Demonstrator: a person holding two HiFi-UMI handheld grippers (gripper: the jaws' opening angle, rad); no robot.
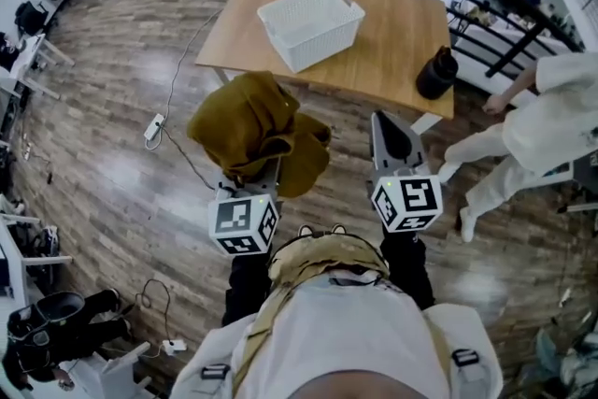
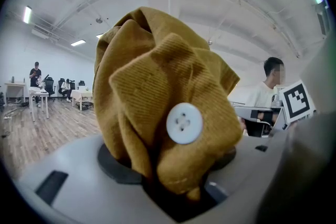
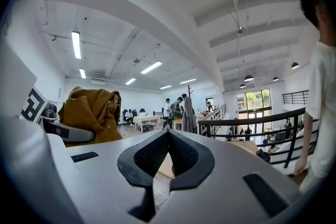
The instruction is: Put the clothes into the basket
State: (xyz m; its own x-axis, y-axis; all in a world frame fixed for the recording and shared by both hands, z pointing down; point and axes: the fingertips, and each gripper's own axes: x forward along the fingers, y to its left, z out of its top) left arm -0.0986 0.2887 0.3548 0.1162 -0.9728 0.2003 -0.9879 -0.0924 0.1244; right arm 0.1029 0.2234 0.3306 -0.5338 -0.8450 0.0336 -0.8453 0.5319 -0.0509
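Your left gripper (image 2: 176,189), jaws clamped on the bunched mustard corduroy garment (image 1: 252,121), held near the table (image 1: 397,19) bearing the white basket (image 1: 311,23), your right gripper (image 3: 167,136), jaws closed together, empty.

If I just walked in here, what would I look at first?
Most likely the big mustard cloth, bunched up in the left gripper in front of the person, with a white button showing. Next, the white basket, standing empty on the wooden table ahead. The right gripper is shut on nothing, beside the cloth.
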